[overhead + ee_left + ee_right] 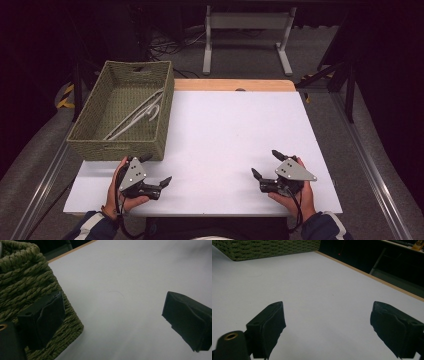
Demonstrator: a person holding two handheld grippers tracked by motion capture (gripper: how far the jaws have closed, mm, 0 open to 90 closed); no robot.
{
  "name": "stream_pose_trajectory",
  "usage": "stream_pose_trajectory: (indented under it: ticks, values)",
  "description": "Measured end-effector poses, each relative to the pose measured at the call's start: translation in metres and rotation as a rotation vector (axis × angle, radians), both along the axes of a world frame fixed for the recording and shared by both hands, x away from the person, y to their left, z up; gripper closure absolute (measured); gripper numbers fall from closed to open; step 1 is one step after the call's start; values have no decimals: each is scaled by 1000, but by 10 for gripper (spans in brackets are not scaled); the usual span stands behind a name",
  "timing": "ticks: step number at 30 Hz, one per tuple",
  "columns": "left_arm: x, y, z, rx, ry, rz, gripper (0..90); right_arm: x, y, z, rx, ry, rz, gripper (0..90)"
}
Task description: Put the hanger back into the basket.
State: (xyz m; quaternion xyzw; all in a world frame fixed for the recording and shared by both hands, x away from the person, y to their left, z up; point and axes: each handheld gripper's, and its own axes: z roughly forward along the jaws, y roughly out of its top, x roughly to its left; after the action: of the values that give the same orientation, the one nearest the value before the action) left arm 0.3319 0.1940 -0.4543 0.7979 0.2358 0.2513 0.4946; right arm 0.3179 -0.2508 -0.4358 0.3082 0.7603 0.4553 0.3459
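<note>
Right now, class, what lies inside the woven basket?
Inside the woven basket lie white hangers, slanting across its floor. How many cannot be told; the near wall hides the floor's front strip.

In the left gripper view the woven basket (27, 282) runs off the left and top edges, and one black jaw hides part of its near corner. In the high view the white hangers (137, 116) inside it overlap, so their number cannot be told.
</note>
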Motion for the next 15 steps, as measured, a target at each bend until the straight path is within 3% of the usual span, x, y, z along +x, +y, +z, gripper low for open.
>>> stream_pose_trajectory:
  ticks: [5,10,15]
  values:
    - [1,-1,-1,14,6,8,51,-3,1,2,-6,-23,4,129]
    - [2,-1,2,-4,7,5,51,-5,3,1,-35,-40,7,129]
    - [4,0,2,-12,11,5,53,-7,5,2,-27,-50,8,131]
